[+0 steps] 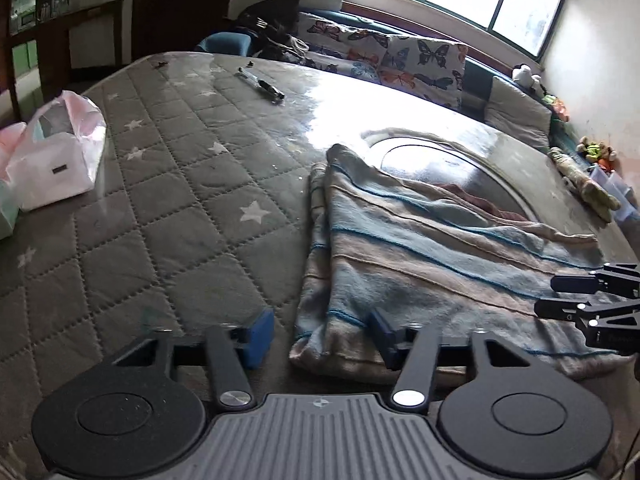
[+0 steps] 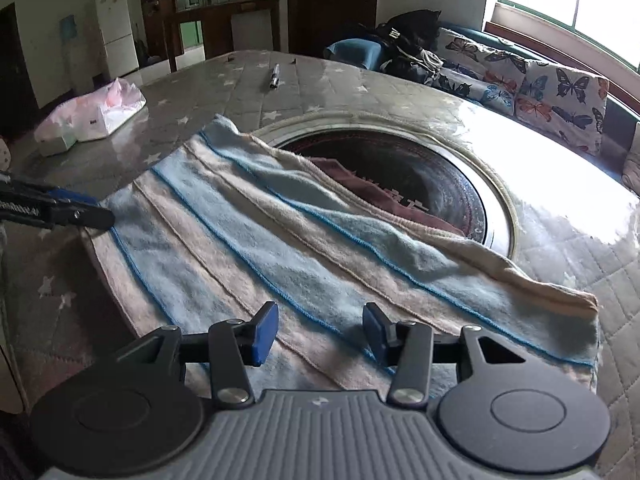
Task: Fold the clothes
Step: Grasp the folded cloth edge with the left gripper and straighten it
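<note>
Quilted grey cover w/ white stars (image 1: 160,184) over a big table, clear glossy sheet on top, round dark recess (image 2: 420,184) mid-table. Sofa w/ butterfly cushions (image 1: 416,64) behind, window past that.

Task item: striped towel-like cloth (image 2: 280,248), pale blue/beige w/ blue lines. Lies flat on the cover at the near edge, far edge draped partly over the recess. Looks doubled over already: layered edges visible on its left side in left wrist view, and a fold line along the far side. A reddish cloth (image 2: 384,192) pokes out under/behind it in the recess; can't tell if that's a separate garment.

Progress, my read: at least one fold done, piece not yet compact. Prob one or two more folds left, then the red piece if it counts.

Claws:
- left gripper (image 1: 320,340): released, nothing between pads. Sits at the cloth's left near corner, one pad over bare cover, other over cloth edge.
- right gripper (image 2: 320,332): released too, hovering over the near edge of the cloth, nothing pinched. Can't tell if tips touch fabric.

Writing: white text on the left gripper's body in right wrist view, too blurred to read. White bag (image 1: 56,168) at left has a small dark label, unreadable. Pen/marker (image 1: 262,85) far side, no legible print.
</note>
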### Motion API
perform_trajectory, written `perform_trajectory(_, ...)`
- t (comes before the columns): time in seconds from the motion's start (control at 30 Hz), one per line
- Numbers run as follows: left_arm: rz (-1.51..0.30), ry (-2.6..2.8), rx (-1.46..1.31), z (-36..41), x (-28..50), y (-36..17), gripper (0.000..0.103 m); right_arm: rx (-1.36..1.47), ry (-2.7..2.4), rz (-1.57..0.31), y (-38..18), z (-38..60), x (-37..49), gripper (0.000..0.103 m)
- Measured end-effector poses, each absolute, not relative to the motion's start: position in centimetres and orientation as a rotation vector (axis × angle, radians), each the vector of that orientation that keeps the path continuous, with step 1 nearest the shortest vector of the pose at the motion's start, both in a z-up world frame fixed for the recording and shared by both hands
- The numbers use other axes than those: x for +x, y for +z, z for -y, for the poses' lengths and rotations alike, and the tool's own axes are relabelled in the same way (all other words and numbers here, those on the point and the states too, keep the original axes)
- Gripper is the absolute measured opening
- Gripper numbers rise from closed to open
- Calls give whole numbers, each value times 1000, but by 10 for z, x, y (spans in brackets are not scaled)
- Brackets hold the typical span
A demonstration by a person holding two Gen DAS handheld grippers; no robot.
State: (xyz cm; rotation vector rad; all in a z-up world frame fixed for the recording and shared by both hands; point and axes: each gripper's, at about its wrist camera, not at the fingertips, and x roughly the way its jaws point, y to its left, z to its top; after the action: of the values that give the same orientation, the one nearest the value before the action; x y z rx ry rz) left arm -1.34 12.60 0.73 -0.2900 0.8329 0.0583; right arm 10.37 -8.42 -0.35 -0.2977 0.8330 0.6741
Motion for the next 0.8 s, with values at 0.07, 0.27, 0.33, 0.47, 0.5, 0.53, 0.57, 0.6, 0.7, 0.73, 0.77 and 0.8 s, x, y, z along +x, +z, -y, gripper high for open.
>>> perform_trajectory(0.07, -829, 42, -297, -124, -14, 7, 29, -288, 673, -829, 0, 85, 104, 47)
perform_trajectory(0.27, -754, -9, -330, -120, -21, 31, 8, -204, 694, -839, 17, 86, 112, 47)
perform_trajectory(0.33, -718, -41, -318, -114, -24, 43, 7, -175, 711, -834, 27, 84, 115, 47)
perform_trajectory(0.47, -682, -123, -287, -94, -22, 57, 4, -117, 779, -821, 49, 70, 123, 48)
perform_trajectory(0.5, -675, -143, -277, -88, -20, 59, 4, -105, 800, -820, 54, 65, 125, 49)
perform_trajectory(0.53, -665, -159, -263, -82, -19, 61, 4, -97, 819, -818, 58, 58, 128, 51)
perform_trajectory(0.57, -660, -167, -253, -78, -18, 62, 4, -99, 836, -816, 61, 50, 130, 53)
perform_trajectory(0.6, -657, -169, -245, -75, -17, 62, 4, -101, 853, -814, 63, 42, 133, 54)
perform_trajectory(0.7, -648, -120, -219, -78, -20, 60, 5, -108, 891, -807, 68, 20, 139, 54)
perform_trajectory(0.73, -641, -89, -204, -81, -23, 59, 6, -109, 901, -806, 68, 15, 141, 54)
perform_trajectory(0.77, -635, -52, -186, -84, -25, 57, 7, -112, 911, -806, 68, 11, 141, 54)
perform_trajectory(0.8, -638, -18, -177, -89, -27, 54, 10, -119, 915, -807, 66, 7, 142, 54)
